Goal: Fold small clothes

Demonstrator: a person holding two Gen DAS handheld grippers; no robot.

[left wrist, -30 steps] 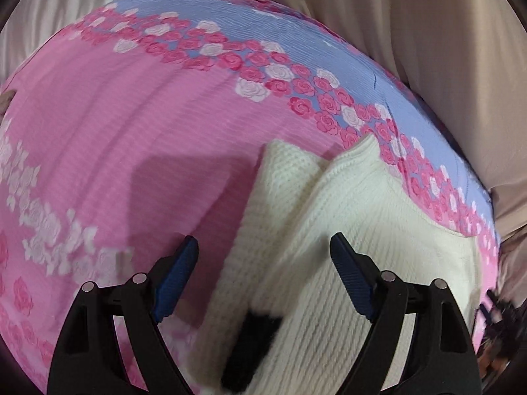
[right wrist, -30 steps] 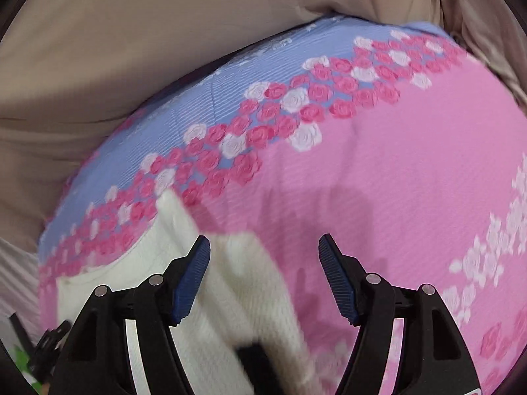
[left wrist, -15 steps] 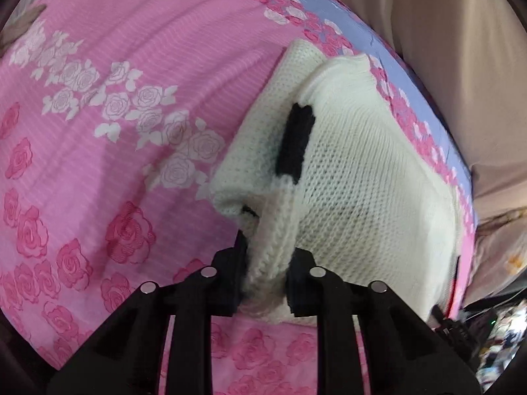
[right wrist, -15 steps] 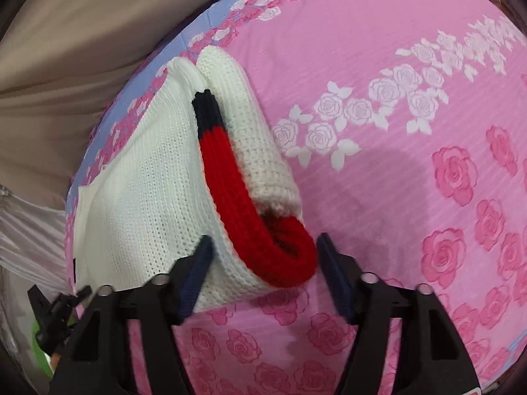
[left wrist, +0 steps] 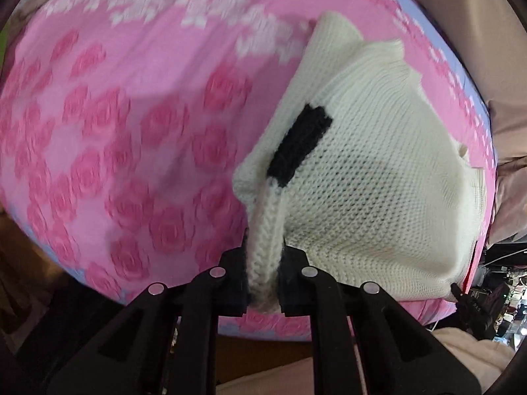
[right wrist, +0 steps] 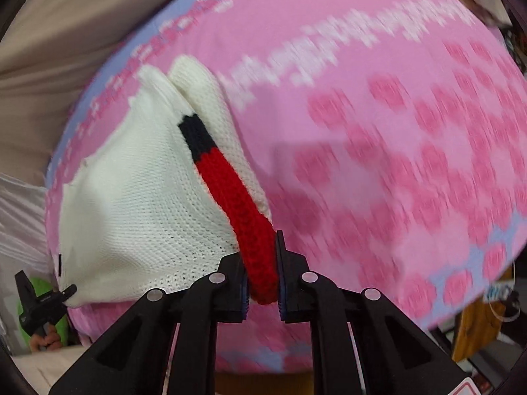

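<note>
I have both ends of the neckline pinched. My left tongs (left wrist: 263,270) are clamped on the cream ribbed trim of the small white sweater (left wrist: 378,191), low in the centre of the left wrist view. My right tongs (right wrist: 262,276), whose jaws have just been closing, grip the red band (right wrist: 237,197) low in the centre of the right wrist view. The sweater lies on the pink rose-print sheet (left wrist: 115,164), spread toward the upper right in the left view and the upper left in the right view. I judge the fold barely begun: the grasp is made, the body looks bunched, and carrying over and flattening remain.
</note>
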